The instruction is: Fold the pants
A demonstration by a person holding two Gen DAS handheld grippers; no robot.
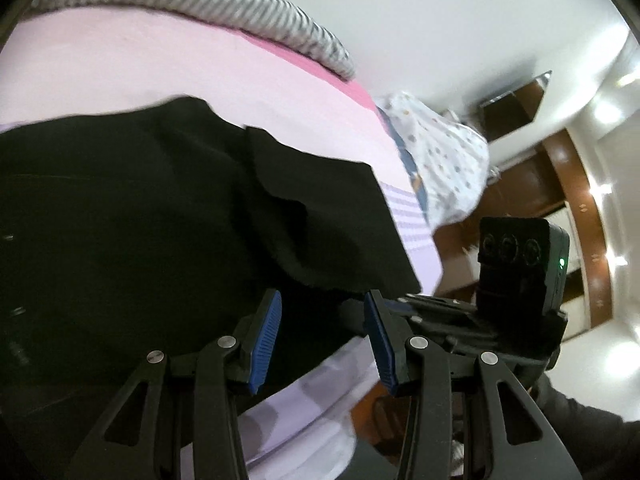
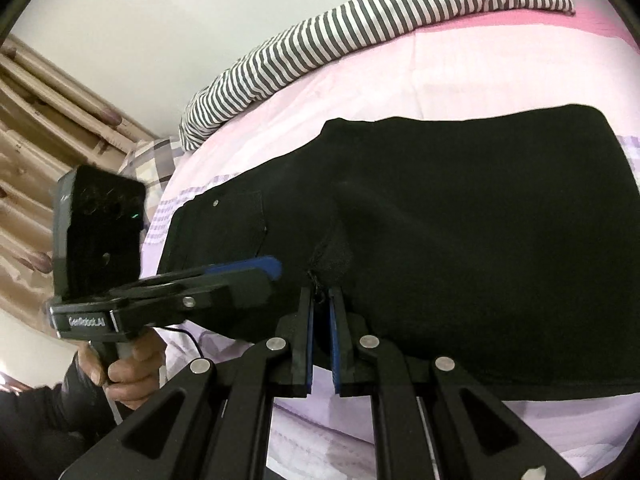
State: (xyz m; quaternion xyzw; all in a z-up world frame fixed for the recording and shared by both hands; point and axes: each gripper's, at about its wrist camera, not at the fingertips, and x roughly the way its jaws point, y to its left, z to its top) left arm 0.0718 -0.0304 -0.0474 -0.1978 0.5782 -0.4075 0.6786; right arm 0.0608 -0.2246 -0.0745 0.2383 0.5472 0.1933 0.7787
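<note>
Black pants (image 2: 460, 240) lie folded on a pink bed sheet (image 2: 440, 76); they also fill the left wrist view (image 1: 140, 220). My right gripper (image 2: 320, 300) is shut on the pants' near edge, pinching a small raised fold. My left gripper (image 1: 322, 308) is open, its blue pads over the pants' near edge, with nothing between them. The left gripper also shows in the right wrist view (image 2: 256, 268), lying over the waistband end by a back pocket (image 2: 236, 220). The right gripper shows in the left wrist view (image 1: 516, 280) beside the pants' corner.
A grey-and-white striped pillow (image 2: 360, 28) lies along the far side of the bed. A dotted white cloth (image 1: 444, 156) sits at the bed's end. Wooden furniture (image 1: 568, 184) stands beyond the bed. A wooden headboard (image 2: 36, 152) is at the left.
</note>
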